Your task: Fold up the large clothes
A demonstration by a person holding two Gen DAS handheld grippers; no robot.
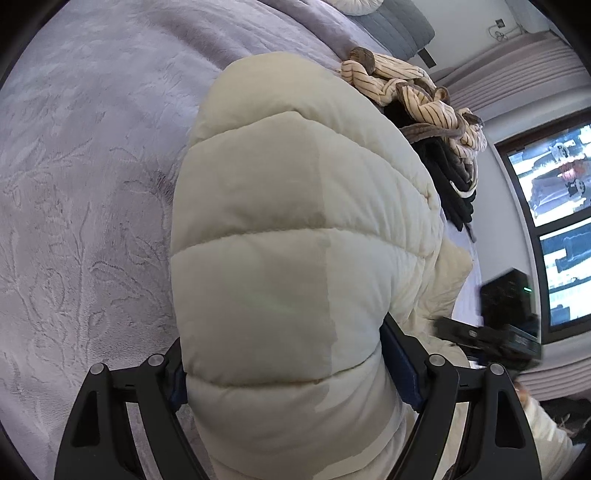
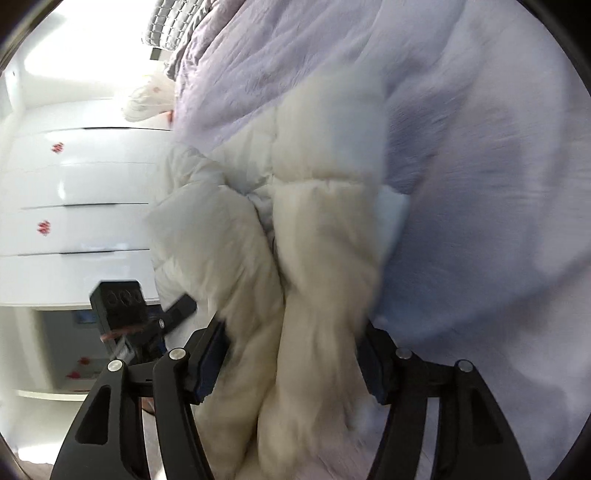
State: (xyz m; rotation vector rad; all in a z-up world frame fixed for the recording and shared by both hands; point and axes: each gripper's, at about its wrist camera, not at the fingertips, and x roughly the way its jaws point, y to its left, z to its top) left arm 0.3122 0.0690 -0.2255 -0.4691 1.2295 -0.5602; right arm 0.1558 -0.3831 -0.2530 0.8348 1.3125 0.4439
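Right-wrist jacket [image 2: 314, 240] motion-blurred

Matt quilted jacket [image 1: 295, 221], plush bedspread [image 1: 92, 147]

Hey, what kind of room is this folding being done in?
Most likely a bedroom. The jacket lies on a bed spread with a lilac blanket, a grey pillow sits at the far end, and white drawers stand beside the bed.

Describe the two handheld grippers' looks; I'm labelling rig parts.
Both alike: the left gripper and right gripper have matte black slotted linkage arms with silver pivot bolts, and dark blue pads lining the fingers. No cables or sleeves show.
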